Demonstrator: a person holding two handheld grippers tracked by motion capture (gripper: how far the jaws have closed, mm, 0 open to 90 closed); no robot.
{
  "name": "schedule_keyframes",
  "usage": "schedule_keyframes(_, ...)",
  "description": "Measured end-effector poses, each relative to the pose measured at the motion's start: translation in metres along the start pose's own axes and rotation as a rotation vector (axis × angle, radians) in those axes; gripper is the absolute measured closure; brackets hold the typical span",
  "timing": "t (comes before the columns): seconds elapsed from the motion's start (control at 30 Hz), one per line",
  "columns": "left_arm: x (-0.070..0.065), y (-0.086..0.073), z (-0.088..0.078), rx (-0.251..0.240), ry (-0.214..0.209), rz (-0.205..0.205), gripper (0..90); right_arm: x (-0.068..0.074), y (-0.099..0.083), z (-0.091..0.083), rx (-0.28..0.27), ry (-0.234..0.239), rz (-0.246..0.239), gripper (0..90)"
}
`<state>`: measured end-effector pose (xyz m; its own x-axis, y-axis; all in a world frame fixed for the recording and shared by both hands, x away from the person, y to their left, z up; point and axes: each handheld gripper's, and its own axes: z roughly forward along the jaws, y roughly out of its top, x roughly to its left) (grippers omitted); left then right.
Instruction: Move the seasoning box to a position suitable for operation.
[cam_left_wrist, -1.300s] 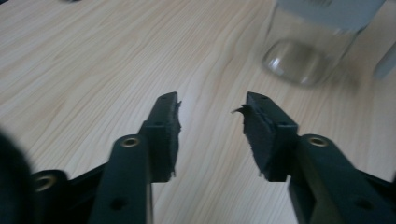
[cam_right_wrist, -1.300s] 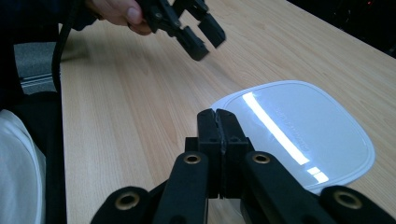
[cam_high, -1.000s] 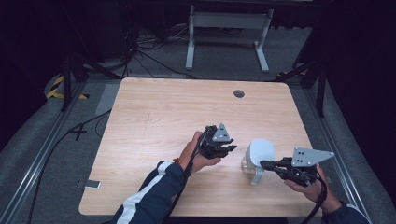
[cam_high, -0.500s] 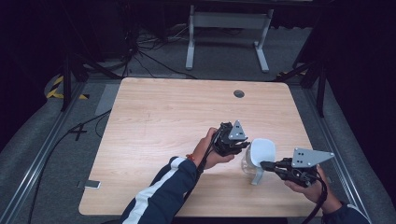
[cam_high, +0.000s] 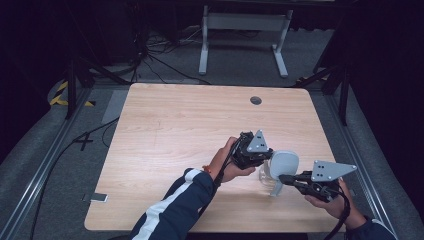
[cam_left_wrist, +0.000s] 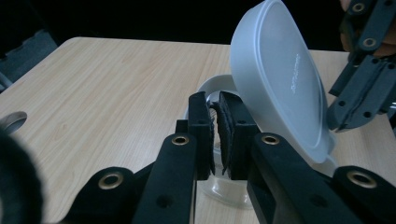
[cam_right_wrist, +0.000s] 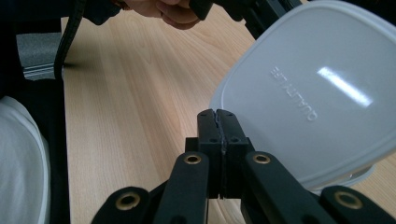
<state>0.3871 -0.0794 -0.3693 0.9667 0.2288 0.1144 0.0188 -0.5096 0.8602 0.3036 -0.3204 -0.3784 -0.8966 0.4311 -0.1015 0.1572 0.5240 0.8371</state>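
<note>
Light wood table (cam_high: 175, 130), round grommet hole (cam_high: 256, 100) near far edge. Grey metal stand (cam_high: 243, 35) on floor beyond it. Cables (cam_high: 150, 60) at left. Small flat object (cam_high: 98, 197) on floor by near-left corner.

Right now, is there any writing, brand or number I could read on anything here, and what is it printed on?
"QUALITY LIFE": raised letters on the white lid, seen upside down in the right gripper view.
The same embossed line on the lid in the left gripper view: too small and blurred to read.
Nothing else carries legible text, neither the wooden table nor the clear container.
</note>
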Motion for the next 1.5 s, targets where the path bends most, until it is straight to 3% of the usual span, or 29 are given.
schedule_keyframes(0.17, -0.003, 0.001, -0.003, -0.002, -0.008, 0.025, 85.8, 0.001, -0.004, -0.002, 0.014, 0.002, 0.001, 89.9)
schedule_keyframes(0.2, -0.007, 0.002, -0.004, -0.017, -0.012, 0.008, 86.3, 0.001, -0.007, -0.003, 0.023, 0.004, 0.006, 89.9)
schedule_keyframes(0.4, -0.01, 0.004, -0.006, -0.026, -0.017, 0.025, 86.1, 0.001, -0.013, -0.005, 0.039, 0.006, 0.013, 89.9)
schedule_keyframes(0.43, -0.011, 0.004, -0.006, -0.031, -0.02, 0.012, 86.0, 0.002, -0.014, -0.005, 0.045, 0.002, 0.011, 89.9)
schedule_keyframes(0.53, -0.015, 0.007, -0.007, -0.042, -0.025, 0.038, 84.9, 0.001, -0.017, -0.006, 0.051, 0.001, 0.013, 89.8)
schedule_keyframes(0.93, -0.023, 0.008, -0.01, -0.041, -0.034, 0.059, 83.0, 0.001, -0.029, -0.01, 0.085, 0.004, 0.019, 89.7)
schedule_keyframes(1.23, -0.028, 0.006, -0.013, -0.026, -0.033, 0.078, 79.5, -0.009, -0.046, -0.017, 0.113, -0.047, 0.045, 89.6)
schedule_keyframes(1.5, -0.02, -0.004, -0.032, -0.023, 0.015, 0.074, 75.4, -0.02, -0.053, -0.02, 0.102, -0.121, 0.074, 89.1)
